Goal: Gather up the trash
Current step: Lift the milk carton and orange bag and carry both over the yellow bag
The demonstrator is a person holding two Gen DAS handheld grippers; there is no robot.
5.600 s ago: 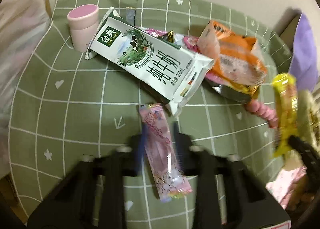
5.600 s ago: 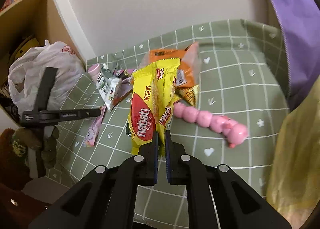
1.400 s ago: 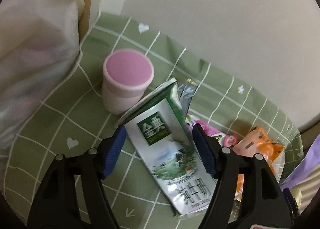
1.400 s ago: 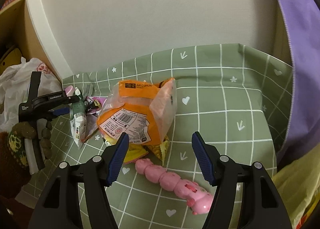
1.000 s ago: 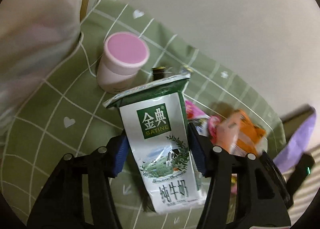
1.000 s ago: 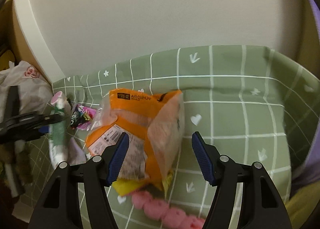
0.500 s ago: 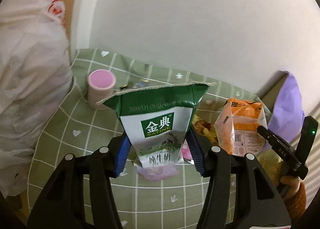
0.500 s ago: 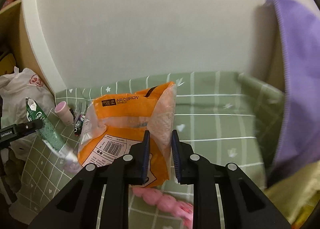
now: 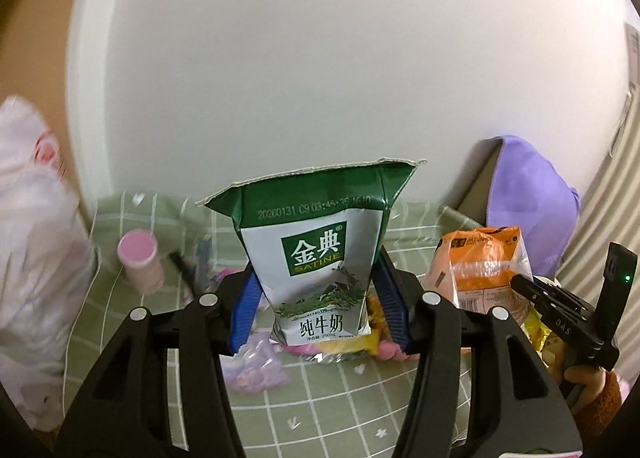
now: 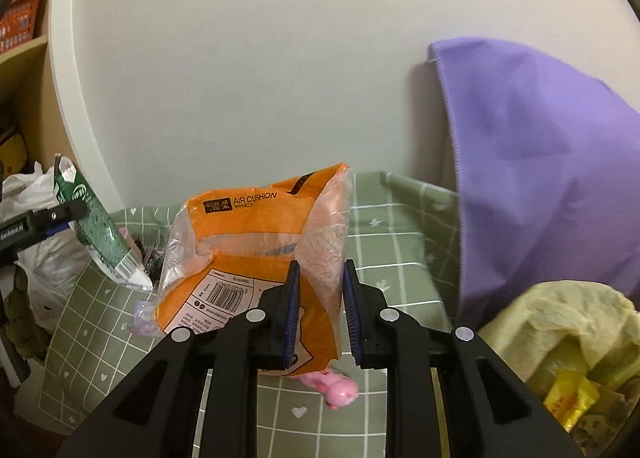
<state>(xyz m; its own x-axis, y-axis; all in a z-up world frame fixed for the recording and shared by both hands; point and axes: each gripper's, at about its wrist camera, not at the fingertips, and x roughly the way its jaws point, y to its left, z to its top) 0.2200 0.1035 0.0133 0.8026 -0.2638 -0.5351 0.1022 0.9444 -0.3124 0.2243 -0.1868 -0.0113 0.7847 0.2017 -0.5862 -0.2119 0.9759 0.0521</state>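
Note:
My left gripper (image 9: 316, 290) is shut on a green and white milk carton (image 9: 316, 254) and holds it upright above the green checked tablecloth (image 9: 320, 390). My right gripper (image 10: 320, 298) is shut on an orange and clear plastic bag (image 10: 256, 254), lifted off the table. The carton also shows at the left of the right wrist view (image 10: 100, 234). The orange bag shows at the right of the left wrist view (image 9: 480, 262). A pink wrapper (image 9: 256, 362) and a yellow wrapper (image 9: 348, 346) lie on the cloth below the carton.
A pink cup (image 9: 140, 258) stands at the back left. A white plastic bag (image 9: 32, 258) hangs at the left. A pink beaded toy (image 10: 336, 382) lies on the cloth. A purple cloth (image 10: 540, 178) and a yellow-green bag (image 10: 568, 338) with wrappers are at the right.
Both grippers have risen. The milk carton and the orange bag are lifted higher off the table. The views now tilt more toward the wall.

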